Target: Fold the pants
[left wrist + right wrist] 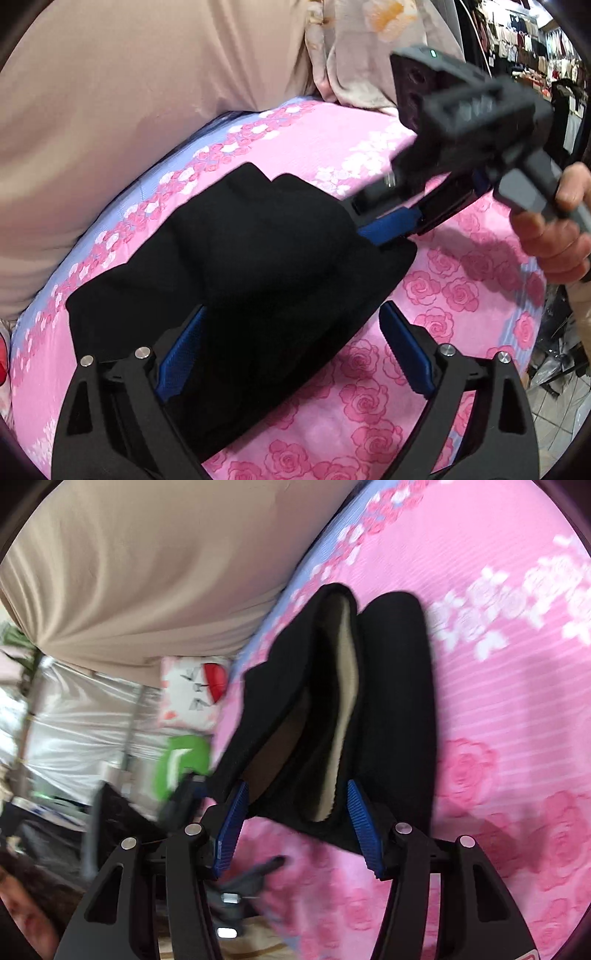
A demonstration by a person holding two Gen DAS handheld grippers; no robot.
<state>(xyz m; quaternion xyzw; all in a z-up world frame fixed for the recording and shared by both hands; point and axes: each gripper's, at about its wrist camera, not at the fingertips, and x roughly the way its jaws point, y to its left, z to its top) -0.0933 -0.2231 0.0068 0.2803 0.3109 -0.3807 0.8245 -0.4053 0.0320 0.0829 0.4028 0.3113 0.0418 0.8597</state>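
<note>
The black pants (258,258) lie folded into a thick bundle on a pink rose-print bedsheet (369,406). My left gripper (295,350) is open, its blue pads (406,350) straddling the bundle's near end. My right gripper (388,225) reaches in from the right at the bundle's far edge, held by a hand (554,236). In the right wrist view the pants (388,701) show a beige lining (347,686) between layers, and the right gripper (295,819) is open with its blue pads either side of the bundle's end.
A large beige cushion (129,110) lies along the sheet's far side. A floral cloth (369,55) sits behind. A white pillow with a red mark (192,694) and a green item (181,764) lie off the bed edge. Shop racks (535,44) stand at far right.
</note>
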